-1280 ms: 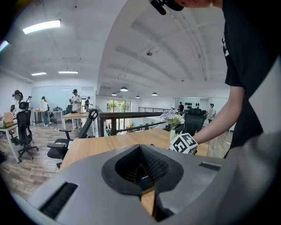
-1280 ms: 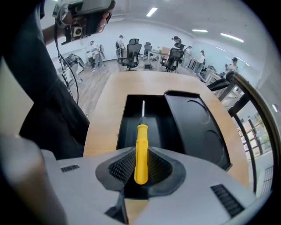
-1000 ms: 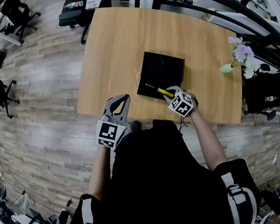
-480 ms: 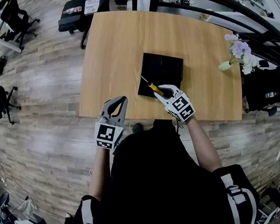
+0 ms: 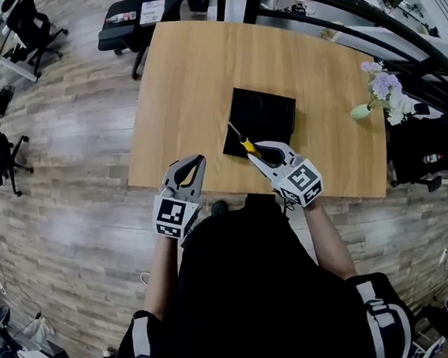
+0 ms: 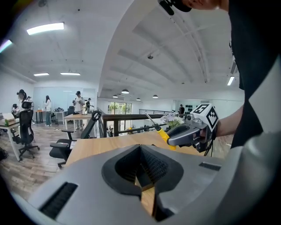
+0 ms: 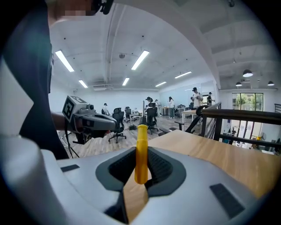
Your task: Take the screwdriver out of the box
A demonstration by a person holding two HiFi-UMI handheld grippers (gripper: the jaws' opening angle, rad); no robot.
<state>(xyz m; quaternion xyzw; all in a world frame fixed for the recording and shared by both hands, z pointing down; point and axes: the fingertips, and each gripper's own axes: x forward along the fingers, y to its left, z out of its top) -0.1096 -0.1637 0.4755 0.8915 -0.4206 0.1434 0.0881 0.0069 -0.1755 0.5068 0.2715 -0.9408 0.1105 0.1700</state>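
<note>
The right gripper (image 5: 257, 154) is clamping the yellow-handled screwdriver (image 5: 241, 139) in its jaws, over the near edge of the black box (image 5: 268, 108); the left gripper (image 5: 187, 163), jaws pressed together and empty, is hovering by the wooden surface (image 5: 184, 84); a flower vase (image 5: 384, 94) is standing far right.

Left gripper (image 5: 194, 164): jaws together, nothing between them; marker cube on its rear, toward the torso; left forearm (image 5: 161, 265) bare, running straight back.

Right gripper (image 5: 257, 153): jaws clamped on the yellow handle of the screwdriver (image 5: 247, 144), shaft projecting beyond the tips. Sits right of the left gripper, apart; right forearm (image 5: 325, 239) bare.
</note>
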